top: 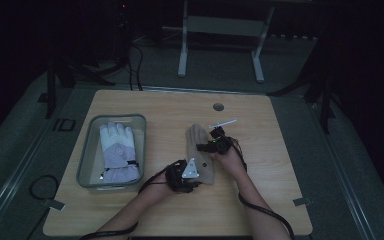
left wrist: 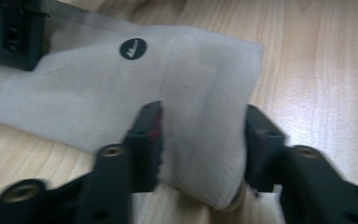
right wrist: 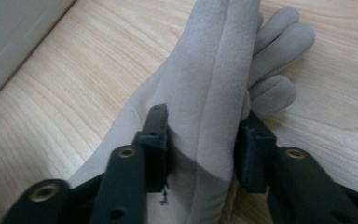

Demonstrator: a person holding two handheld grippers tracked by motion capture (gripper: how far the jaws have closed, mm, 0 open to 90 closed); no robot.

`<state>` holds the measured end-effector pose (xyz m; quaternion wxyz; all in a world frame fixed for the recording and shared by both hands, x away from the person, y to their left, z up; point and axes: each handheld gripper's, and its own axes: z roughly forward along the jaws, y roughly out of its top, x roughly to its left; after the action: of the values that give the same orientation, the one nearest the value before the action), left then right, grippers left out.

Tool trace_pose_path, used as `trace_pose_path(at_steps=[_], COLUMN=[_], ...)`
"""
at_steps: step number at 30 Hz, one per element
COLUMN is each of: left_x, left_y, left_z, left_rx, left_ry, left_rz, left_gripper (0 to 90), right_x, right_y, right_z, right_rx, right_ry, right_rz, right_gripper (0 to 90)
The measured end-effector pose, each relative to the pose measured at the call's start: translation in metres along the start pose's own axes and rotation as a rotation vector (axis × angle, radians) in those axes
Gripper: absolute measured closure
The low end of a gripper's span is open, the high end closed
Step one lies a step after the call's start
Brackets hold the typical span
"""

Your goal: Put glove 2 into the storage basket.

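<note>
Beige suede-like glove [top: 201,155] lies flat on the table [top: 260,200], fingers pointing away from the person, a small round dark logo near its cuff. Left gripper [left wrist: 200,140] pinches the cuff end between its jaws. Right gripper [right wrist: 200,144] pinches a raised fold at mid-glove.

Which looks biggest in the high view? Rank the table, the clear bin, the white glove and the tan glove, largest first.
1. table
2. clear bin
3. white glove and tan glove: they look about alike, and the grippers cover part of the tan one, so I won't rank them.
</note>
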<state>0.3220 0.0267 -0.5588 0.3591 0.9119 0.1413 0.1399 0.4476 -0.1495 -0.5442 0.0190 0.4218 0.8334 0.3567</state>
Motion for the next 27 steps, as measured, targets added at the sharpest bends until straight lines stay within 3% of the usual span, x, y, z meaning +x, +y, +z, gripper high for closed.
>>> trace_pose_path(at_steps=[2, 5, 10, 14, 18, 27], left_x=[0.002, 0.005, 0.006, 0.002, 0.001, 0.004], left_y=[0.002, 0.006, 0.011, 0.016, 0.020, 0.022], left_z=[0.000, 0.000, -0.001, -0.008, -0.018, -0.032], left_rx=[0.018, 0.035, 0.063, 0.077, 0.077, 0.098], left_ry=[0.017, 0.000, -0.016, -0.013, -0.008, -0.021], left_rz=[0.004, -0.024, -0.039, -0.007, -0.009, -0.016], left_gripper=[71.7, 77.8, 80.0, 81.0, 81.2, 81.6], right_x=[0.004, 0.007, 0.012, 0.015, 0.023, 0.032], right_y=[0.002, 0.003, 0.005, 0.009, 0.012, 0.018], right_z=[0.000, -0.001, -0.005, -0.011, -0.020, -0.029], right_rx=[0.008, 0.010, 0.005, -0.002, -0.018, -0.039], right_ry=[-0.014, -0.026, -0.038, -0.027, -0.031, -0.014], right_rz=[-0.020, -0.038, -0.056, -0.062, -0.090, -0.098], right_gripper=[64.7, 66.2, 67.3, 67.6, 67.5, 67.5])
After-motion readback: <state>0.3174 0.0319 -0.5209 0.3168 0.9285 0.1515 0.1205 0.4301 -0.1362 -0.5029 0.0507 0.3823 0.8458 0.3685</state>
